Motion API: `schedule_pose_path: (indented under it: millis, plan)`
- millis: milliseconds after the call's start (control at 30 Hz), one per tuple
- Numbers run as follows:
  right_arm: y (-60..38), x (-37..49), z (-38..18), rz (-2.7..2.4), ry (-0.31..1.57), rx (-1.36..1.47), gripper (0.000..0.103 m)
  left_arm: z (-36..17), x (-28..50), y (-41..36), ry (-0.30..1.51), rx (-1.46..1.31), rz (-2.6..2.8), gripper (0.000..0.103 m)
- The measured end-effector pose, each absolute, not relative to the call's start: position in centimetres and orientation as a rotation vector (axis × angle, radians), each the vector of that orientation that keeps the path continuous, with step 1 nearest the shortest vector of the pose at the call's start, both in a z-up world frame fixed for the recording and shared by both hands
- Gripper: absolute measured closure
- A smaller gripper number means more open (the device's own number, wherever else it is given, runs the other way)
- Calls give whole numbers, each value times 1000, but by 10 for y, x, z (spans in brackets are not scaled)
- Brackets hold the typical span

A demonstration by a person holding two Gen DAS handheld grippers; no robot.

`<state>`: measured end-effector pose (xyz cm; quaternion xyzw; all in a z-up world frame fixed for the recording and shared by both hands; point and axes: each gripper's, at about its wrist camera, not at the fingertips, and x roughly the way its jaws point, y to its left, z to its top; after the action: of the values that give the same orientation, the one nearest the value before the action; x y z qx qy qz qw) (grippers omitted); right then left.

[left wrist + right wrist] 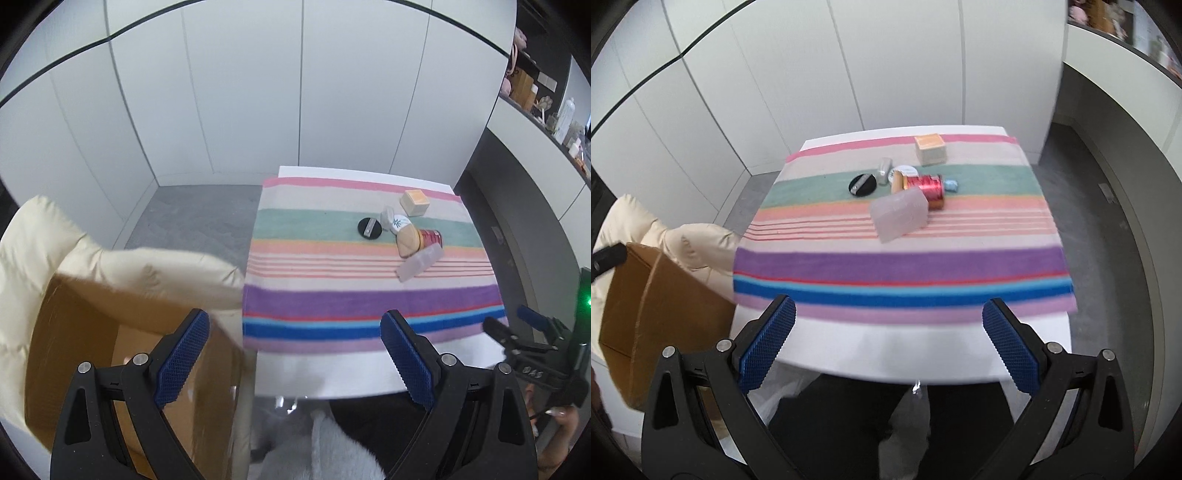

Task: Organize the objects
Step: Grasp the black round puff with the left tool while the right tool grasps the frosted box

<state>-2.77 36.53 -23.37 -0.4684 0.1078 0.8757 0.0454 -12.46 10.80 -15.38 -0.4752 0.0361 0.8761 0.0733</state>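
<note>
On the striped towel (901, 258), far side, a red can (929, 188), box (931, 147) and black disc (862, 184) cluster; both claws, left claw (295, 354) and right claw (890, 339), hang wide and empty near its front edge. Sorting seems unstarted; reaching forward comes next.

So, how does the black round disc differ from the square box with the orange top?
The black round disc is flat, dark and circular; the square box is taller, beige-sided and orange on top. The disc lies on the green stripe, the box farther back, near the pink stripe. Both rest on the striped towel, untouched by either gripper.
</note>
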Motion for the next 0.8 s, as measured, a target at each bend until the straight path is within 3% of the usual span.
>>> schedule_pose_path:
  millis: [267,467,600,700,800]
  plan:
    - [375,-122,-310,2704,214,-1498,0,-192,-206,158,106,-1424,2554,8]
    - [386,-172,-359,2649,264,-1541,0,-255,-271,211,111,-1446,2439,8]
    - [387,-190,-374,2644,224,-1504,0,-308,-301,245,246,-1398,2445,8]
    - [387,-192,-378,2667,213,-1488,17,-346,-317,265,255,-1436,2389,8]
    - [392,-186,-374,2685,168,-1438,17,-365,-326,282,220,-1433,2354,8]
